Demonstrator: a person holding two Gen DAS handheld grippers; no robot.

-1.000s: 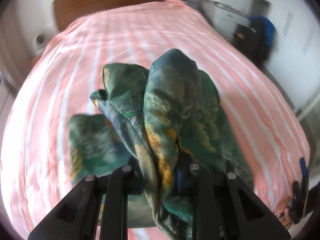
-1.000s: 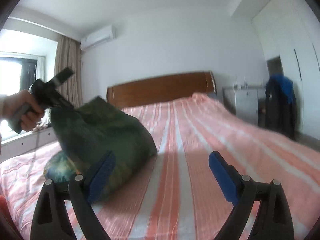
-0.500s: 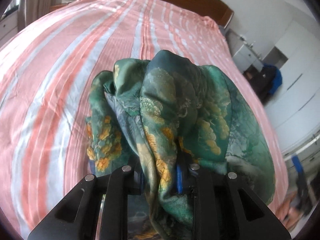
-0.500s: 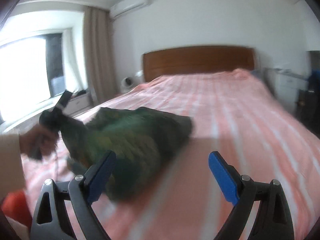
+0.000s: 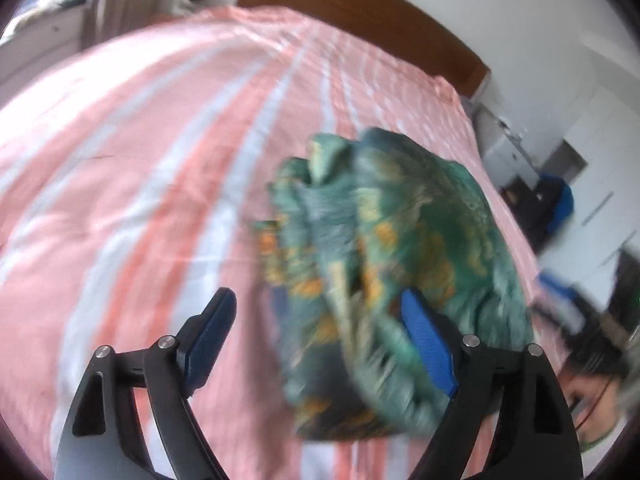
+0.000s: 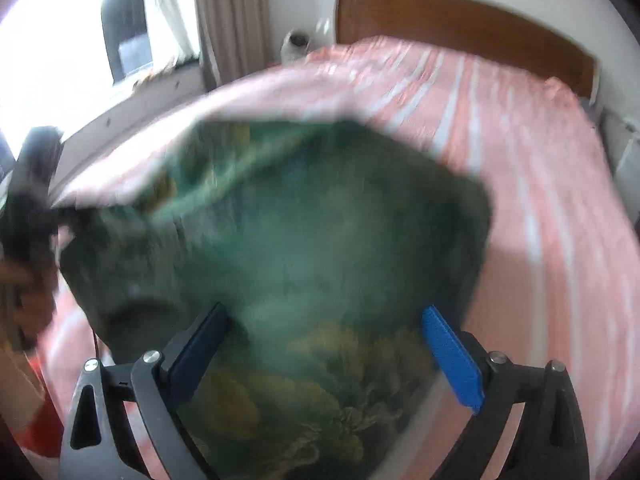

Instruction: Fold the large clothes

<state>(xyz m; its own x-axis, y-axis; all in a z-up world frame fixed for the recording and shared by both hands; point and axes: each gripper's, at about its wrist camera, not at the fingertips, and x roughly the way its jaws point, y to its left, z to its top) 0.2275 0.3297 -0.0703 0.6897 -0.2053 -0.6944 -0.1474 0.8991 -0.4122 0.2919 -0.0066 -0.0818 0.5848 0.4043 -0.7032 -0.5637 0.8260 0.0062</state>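
Note:
A large green garment with gold and orange print [image 5: 396, 264] lies bunched on the pink striped bed [image 5: 140, 168]. My left gripper [image 5: 320, 340] is open, its jaws wide apart, with the cloth just ahead and against the right finger. In the right wrist view the same garment [image 6: 312, 248] spreads wide and blurred over the bed. My right gripper [image 6: 324, 344] is open just above its near part. The left gripper also shows in the right wrist view [image 6: 32, 184], at the left edge beside the cloth.
A wooden headboard [image 6: 460, 28] stands at the far end of the bed. A window and curtain [image 6: 224, 16] are on the left. A cabinet and a blue item [image 5: 556, 200] stand by the right wall.
My left gripper has opened and let go of the garment, which has dropped onto the bed. My right gripper has swung down over the cloth, still open.

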